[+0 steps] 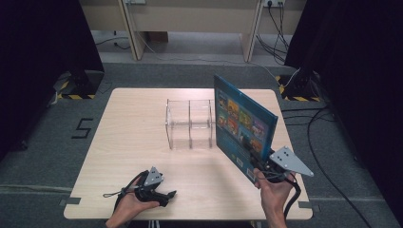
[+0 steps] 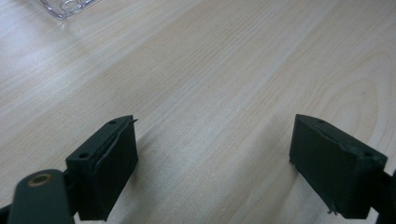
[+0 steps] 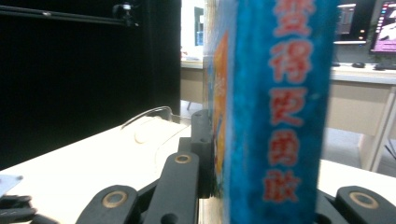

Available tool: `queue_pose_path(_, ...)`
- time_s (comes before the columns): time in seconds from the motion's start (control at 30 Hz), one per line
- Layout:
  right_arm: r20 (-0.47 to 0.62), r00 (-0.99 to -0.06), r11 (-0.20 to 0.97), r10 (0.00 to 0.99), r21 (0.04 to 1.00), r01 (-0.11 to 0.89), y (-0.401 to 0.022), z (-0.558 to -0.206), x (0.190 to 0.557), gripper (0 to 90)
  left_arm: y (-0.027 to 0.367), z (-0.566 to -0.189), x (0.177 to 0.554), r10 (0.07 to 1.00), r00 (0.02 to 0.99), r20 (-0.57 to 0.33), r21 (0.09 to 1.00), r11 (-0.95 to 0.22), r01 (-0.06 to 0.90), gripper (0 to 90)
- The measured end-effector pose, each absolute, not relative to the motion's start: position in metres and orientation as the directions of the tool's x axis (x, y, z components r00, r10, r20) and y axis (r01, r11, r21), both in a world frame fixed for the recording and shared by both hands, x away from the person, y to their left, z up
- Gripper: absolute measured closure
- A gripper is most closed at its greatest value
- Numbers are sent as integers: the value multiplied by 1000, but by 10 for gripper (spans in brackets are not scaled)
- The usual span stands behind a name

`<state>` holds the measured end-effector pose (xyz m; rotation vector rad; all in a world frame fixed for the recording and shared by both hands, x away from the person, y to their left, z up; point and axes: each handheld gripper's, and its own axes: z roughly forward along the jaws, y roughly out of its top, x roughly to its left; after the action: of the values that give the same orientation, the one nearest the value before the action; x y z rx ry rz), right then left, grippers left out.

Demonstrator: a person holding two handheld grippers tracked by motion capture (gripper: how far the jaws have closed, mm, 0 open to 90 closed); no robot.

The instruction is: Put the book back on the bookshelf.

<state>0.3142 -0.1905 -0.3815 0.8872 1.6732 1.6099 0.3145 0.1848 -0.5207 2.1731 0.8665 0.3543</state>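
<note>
A blue picture book (image 1: 241, 124) is held upright and tilted above the right half of the table, its lower corner clamped in my right gripper (image 1: 260, 167). The right gripper view shows the book's blue spine (image 3: 280, 112) with red characters, pinched between the two jaws. A clear acrylic rack (image 1: 189, 124) with two bays stands at the table's centre, just left of the book. My left gripper (image 1: 167, 194) rests low at the front left of the table, open, with bare wood (image 2: 215, 154) between its jaws.
The light wooden table (image 1: 133, 142) has open surface on its left side. A corner of the clear rack (image 2: 65, 7) is visible in the left gripper view. Black curtains, cables and stand bases surround the table on the floor.
</note>
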Motion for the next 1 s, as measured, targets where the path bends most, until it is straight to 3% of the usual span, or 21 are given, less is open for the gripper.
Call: queue_pose_path(1.0, -30, -419, 41, 907, 999, 19, -149, -412, 390, 830, 186, -521, 315, 675, 737, -21, 743, -483, 463, 139)
